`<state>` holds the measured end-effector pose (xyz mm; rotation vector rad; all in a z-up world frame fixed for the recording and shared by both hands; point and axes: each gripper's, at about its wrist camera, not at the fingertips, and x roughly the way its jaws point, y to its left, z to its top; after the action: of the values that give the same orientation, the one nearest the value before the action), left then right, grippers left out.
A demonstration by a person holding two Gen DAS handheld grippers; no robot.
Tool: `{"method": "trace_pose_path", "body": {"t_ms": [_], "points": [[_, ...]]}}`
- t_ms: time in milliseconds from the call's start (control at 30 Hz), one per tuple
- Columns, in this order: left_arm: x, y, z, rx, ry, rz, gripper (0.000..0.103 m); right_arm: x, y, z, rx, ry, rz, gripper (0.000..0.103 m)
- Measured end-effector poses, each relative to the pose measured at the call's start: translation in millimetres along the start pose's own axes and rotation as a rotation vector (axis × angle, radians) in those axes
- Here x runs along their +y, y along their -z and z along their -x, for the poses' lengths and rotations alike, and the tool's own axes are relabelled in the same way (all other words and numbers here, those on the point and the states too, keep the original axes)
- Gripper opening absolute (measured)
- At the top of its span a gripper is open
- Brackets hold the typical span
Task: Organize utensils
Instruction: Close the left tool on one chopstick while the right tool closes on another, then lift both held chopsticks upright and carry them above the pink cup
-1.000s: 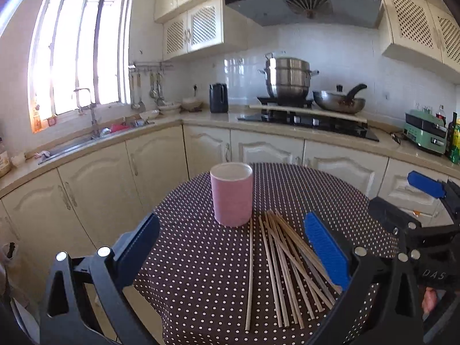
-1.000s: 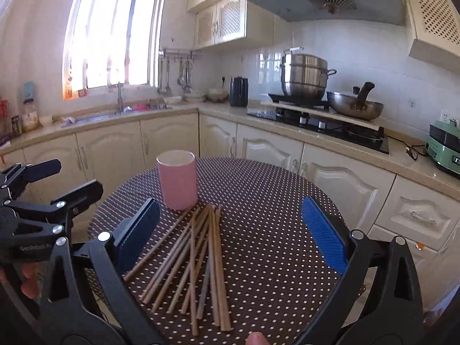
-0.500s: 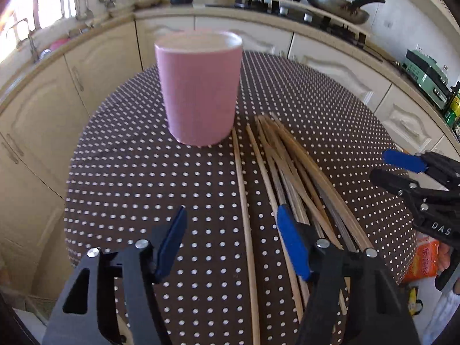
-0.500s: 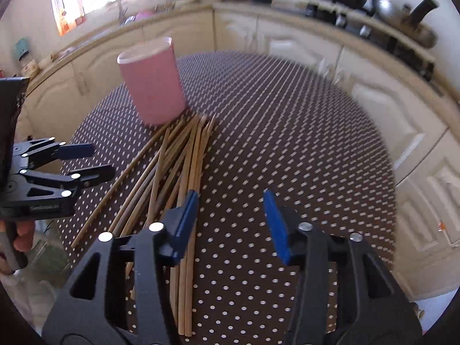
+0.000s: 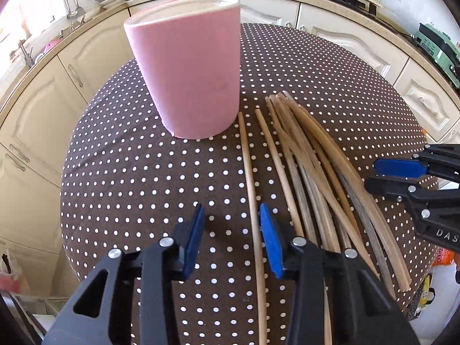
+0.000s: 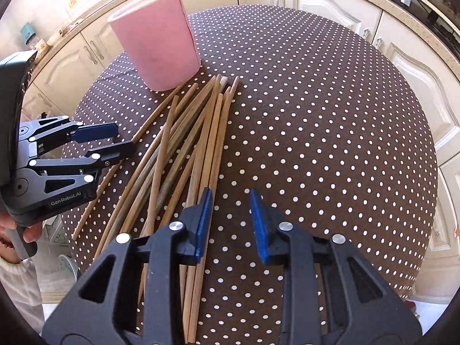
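Both tools dropped toward the chopsticks (image 5: 302, 155) lying beside the pink cup (image 5: 189, 66) on the table (image 5: 129, 172), jaws just narrowing. Left tool (image 5: 231, 241) straddles one chopstick; right tool (image 6: 230, 224) looks empty, neither gripping yet.

Both grippers have black plastic frames with triangular cut-outs, silver round screw heads at the pivots and blue pads lining the fingers. The left gripper (image 6: 116, 141), seen beside the pink cup (image 6: 156, 37), carries white "GenRobot.AI" lettering on its side. The right gripper (image 5: 394, 174) shows the white letters "DAS". A pale cuffed sleeve (image 6: 17, 281) shows below the left gripper.
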<state>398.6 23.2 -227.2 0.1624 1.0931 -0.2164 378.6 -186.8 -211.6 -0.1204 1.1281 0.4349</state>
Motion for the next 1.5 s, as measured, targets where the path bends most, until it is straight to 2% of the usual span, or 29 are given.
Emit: {"method": "trace_pose_path", "body": {"t_ms": [167, 333, 367, 467, 533, 633, 800, 933, 1133, 1267, 1500], "points": [[-2.9, -12.1, -4.7, 0.019, -0.011, 0.007, 0.038, -3.3, -11.1, -3.8, 0.048, -0.031, -0.013, 0.026], [-5.0, -22.8, -4.0, 0.047, -0.014, 0.013, 0.037, 9.8, -31.7, -13.1, 0.116, 0.02, 0.025, 0.026], [-5.6, -25.4, -4.0, 0.054, -0.013, 0.015, 0.035, 12.9, -34.0, -15.7, 0.13, 0.039, 0.037, 0.026], [-11.4, -28.1, -3.6, 0.059, -0.001, -0.001, 0.02, 26.4, -44.9, -23.8, 0.169, 0.109, 0.094, 0.025], [-13.3, -28.0, -3.4, 0.061, 0.006, 0.004, 0.006, 28.8, -51.4, -26.7, 0.19, 0.11, 0.096, 0.023], [-16.1, -30.5, -5.2, 0.058, 0.003, 0.005, 0.005, 33.8, -62.1, -32.9, 0.201, 0.12, 0.085, 0.009], [-15.9, -23.5, -1.0, 0.027, 0.046, 0.021, 0.005, 14.8, -65.9, -31.6, 0.164, 0.035, 0.016, 0.005], [-20.8, -20.4, 20.0, -0.051, 0.084, 0.017, 0.005, 2.6, -66.6, -14.4, 0.089, -0.017, -0.019, 0.005], [-35.2, -30.1, 76.0, -0.251, 0.147, -0.006, 0.005, 0.2, -82.4, 31.7, -0.079, -0.101, -0.03, 0.005], [-32.4, -41.9, 111.6, -0.403, 0.167, 0.023, 0.005, 3.1, -95.4, 70.3, -0.228, -0.141, -0.029, 0.005], [-2.2, -78.4, 160.0, -0.699, 0.166, 0.162, 0.005, 1.6, -117.9, 112.3, -0.533, -0.179, -0.034, 0.005]]}}
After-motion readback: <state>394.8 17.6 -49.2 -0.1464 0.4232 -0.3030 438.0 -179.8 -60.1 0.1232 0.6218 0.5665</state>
